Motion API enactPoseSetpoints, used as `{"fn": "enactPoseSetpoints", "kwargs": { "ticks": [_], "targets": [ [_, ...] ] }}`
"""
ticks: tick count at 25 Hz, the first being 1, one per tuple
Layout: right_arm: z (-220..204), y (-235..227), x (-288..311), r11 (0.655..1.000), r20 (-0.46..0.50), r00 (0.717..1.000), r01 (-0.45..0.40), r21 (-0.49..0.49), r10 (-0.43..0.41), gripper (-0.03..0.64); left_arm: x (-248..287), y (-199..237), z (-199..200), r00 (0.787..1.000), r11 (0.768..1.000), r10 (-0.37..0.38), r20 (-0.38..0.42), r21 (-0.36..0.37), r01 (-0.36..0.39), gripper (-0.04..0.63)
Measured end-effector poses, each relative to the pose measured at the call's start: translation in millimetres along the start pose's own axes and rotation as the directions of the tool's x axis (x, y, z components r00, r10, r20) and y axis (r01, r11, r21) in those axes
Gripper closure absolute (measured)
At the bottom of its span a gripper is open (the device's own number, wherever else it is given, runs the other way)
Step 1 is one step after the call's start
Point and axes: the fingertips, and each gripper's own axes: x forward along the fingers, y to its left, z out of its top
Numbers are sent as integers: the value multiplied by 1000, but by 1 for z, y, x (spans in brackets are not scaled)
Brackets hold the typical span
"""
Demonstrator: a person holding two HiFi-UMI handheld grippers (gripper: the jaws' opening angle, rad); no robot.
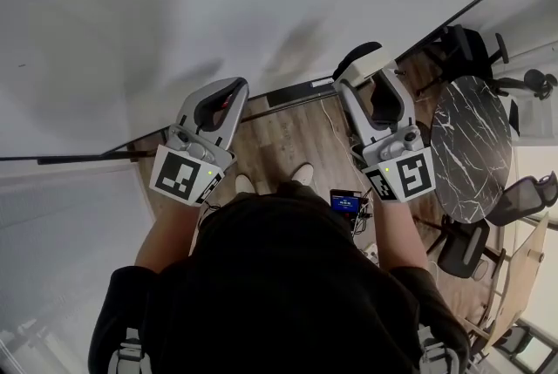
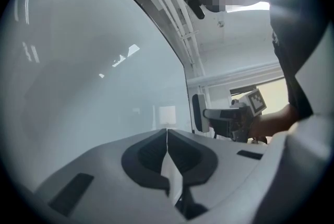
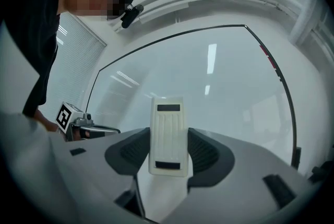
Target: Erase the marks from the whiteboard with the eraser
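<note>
Nearest us, our left tool sits pressed together and empty, seemingly unneeded, while our right tool pinches the white ribbed plastic eraser by its sides, apparently ready to wipe the glossy black-framed whiteboard beyond.

One whiteboard, one eraser

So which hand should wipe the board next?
Right, probably. The right gripper is clamped on the eraser, facing the whiteboard. The left gripper has its jaws shut together with nothing between them.
</note>
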Motion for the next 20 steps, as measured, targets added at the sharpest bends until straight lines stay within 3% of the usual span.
{"fn": "enactPoseSetpoints", "kwargs": {
  "ticks": [10,20],
  "targets": [
    [-47,46,-5,997,-51,996,-66,27,67,400,-18,-14,-30,998,999,-53,-42,-4,53,588],
    [-52,64,-4,994,-35,994,-100,31,101,396,-20,-16,-36,995,997,-80,-52,-7,80,588]
  ]
}}
